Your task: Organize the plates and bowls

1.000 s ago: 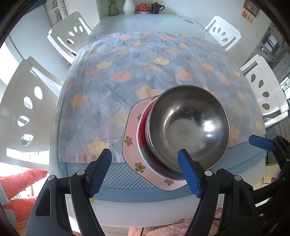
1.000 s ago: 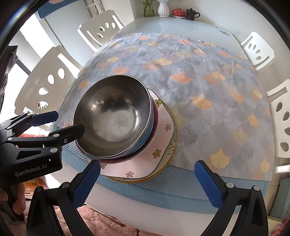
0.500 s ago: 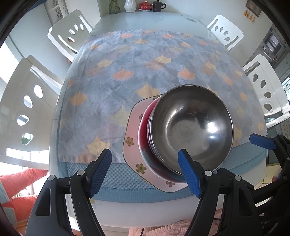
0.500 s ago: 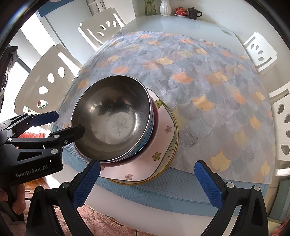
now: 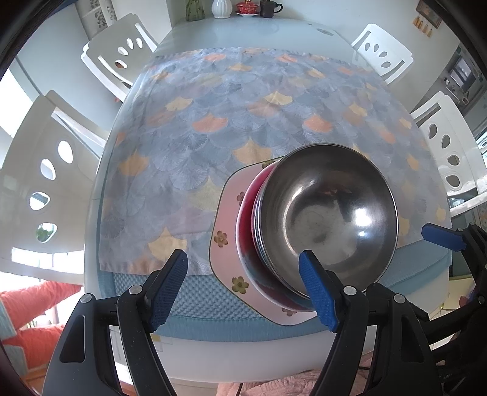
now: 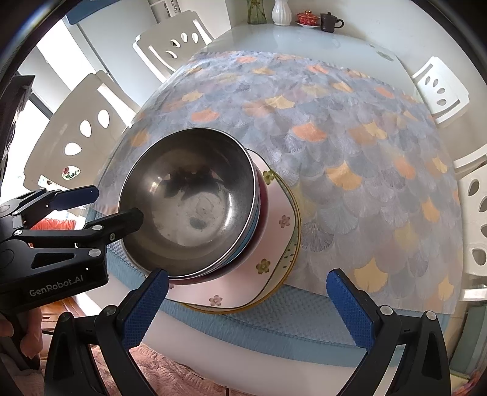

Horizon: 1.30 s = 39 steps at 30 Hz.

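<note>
Left wrist view: left gripper [image 5: 243,286] fingers spread wide, empty — steel bowl [image 5: 328,219] tops stack on pink plate [image 5: 226,240], just ahead.

Right wrist view: right gripper [image 6: 248,304] fingers apart, empty — steel bowl near left finger, stack at tablecloth [image 6: 350,146] near edge.

Count: 1 steel bowl [image 5: 328,210] on top, nested in 1 blue bowl [image 6: 248,240] and 1 red bowl [image 5: 246,213]; under them 1 pink flowered plate [image 5: 226,213] and 1 yellow-rimmed plate [image 6: 293,243]. 4 white chairs [image 5: 383,53] show around the surface. At the surface's far edge: 2 vases [image 6: 281,12], 1 red lidded cup [image 6: 308,16], 1 dark cup [image 6: 330,22].
</note>
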Each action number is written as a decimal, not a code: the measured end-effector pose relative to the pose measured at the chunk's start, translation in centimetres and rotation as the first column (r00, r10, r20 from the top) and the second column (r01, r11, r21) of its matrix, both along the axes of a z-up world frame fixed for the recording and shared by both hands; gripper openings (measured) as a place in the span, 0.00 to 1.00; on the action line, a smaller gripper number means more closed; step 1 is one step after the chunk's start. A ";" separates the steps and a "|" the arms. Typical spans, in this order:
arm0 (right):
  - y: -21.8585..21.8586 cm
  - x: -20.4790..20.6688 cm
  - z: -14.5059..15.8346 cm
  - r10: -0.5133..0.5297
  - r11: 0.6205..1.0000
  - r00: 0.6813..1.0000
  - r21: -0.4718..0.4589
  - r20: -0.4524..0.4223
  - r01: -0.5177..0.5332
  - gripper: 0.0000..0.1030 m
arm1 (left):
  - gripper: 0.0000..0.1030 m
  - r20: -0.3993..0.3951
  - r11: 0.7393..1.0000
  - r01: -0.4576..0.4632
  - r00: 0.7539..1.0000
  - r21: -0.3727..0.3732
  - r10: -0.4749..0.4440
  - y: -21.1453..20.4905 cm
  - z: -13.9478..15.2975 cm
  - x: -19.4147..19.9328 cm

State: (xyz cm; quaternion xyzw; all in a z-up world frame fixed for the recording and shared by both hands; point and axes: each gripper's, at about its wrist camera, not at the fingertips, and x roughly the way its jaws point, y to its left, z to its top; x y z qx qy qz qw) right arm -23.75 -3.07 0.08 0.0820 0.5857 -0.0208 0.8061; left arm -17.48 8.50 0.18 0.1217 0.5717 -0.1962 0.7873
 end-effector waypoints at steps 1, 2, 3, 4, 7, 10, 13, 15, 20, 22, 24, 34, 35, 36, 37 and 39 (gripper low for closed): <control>0.1 0.0 0.0 0.002 1.000 1.000 0.000 0.003 -0.002 1.00 | 0.72 0.001 1.000 0.000 1.000 -0.002 0.000 0.0 0.0 0.0; 0.1 0.0 0.1 0.005 1.000 1.000 -0.003 0.005 -0.005 1.00 | 0.72 0.001 1.000 0.001 1.000 -0.003 -0.001 0.0 0.0 0.0; 0.2 0.1 0.2 0.008 1.000 1.000 -0.005 0.007 -0.008 1.00 | 0.72 0.003 1.000 0.002 1.000 -0.003 -0.002 0.0 0.0 0.1; 0.2 0.1 0.2 0.010 1.000 1.000 -0.006 0.009 -0.010 1.00 | 0.72 0.004 1.000 0.003 1.000 -0.003 -0.003 0.0 0.0 0.1; 0.2 0.2 0.3 0.017 1.000 1.000 -0.011 0.011 -0.017 1.00 | 0.72 0.003 1.000 0.002 1.000 -0.002 -0.002 -0.1 0.0 0.1; 0.2 0.3 0.3 0.016 1.000 1.000 -0.011 0.011 -0.016 1.00 | 0.72 0.006 1.000 0.001 1.000 0.001 -0.001 -0.1 0.0 0.1; 0.2 0.3 0.3 0.016 1.000 1.000 -0.011 0.011 -0.016 1.00 | 0.72 0.006 1.000 0.000 1.000 0.007 0.000 -0.2 0.0 0.3; 0.2 0.3 0.3 0.016 1.000 1.000 -0.011 0.011 -0.016 1.00 | 0.72 0.008 1.000 0.000 1.000 0.009 0.000 -0.2 0.0 0.3; 0.2 0.3 0.3 0.020 1.000 1.000 -0.013 0.010 -0.020 1.00 | 0.72 0.011 1.000 0.006 1.000 0.013 -0.006 -0.3 0.0 0.3; 0.2 0.3 0.4 0.023 1.000 1.000 -0.016 0.011 -0.023 1.00 | 0.72 0.010 1.000 0.003 1.000 0.016 -0.003 -0.3 -0.1 0.3; 0.2 0.4 0.4 0.028 0.999 1.000 -0.020 0.011 -0.027 1.00 | 0.72 0.007 1.000 0.000 1.000 0.018 0.000 -0.3 -0.1 0.4; 0.5 0.6 0.4 0.033 0.999 0.999 -0.025 0.009 -0.033 1.00 | 0.72 -0.004 1.000 -0.002 1.000 0.025 0.002 -0.2 -0.4 0.5; 0.5 0.6 0.4 0.032 0.999 0.999 -0.024 0.009 -0.032 1.00 | 0.72 -0.005 1.000 -0.003 1.000 0.025 0.003 -0.2 -0.4 0.5; 0.5 0.7 0.4 0.032 0.999 0.999 -0.025 0.008 -0.032 1.00 | 0.72 -0.006 1.000 -0.002 1.000 0.026 0.002 -0.1 -0.4 0.5; 0.5 0.7 0.4 0.032 0.999 0.999 -0.024 0.008 -0.031 1.00 | 0.72 -0.010 1.000 -0.001 1.000 0.025 0.002 -0.1 -0.5 0.6; 0.5 0.7 0.4 0.031 0.999 0.999 -0.024 0.008 -0.031 1.00 | 0.72 -0.019 1.000 0.001 1.000 0.023 0.000 0.0 -0.6 0.7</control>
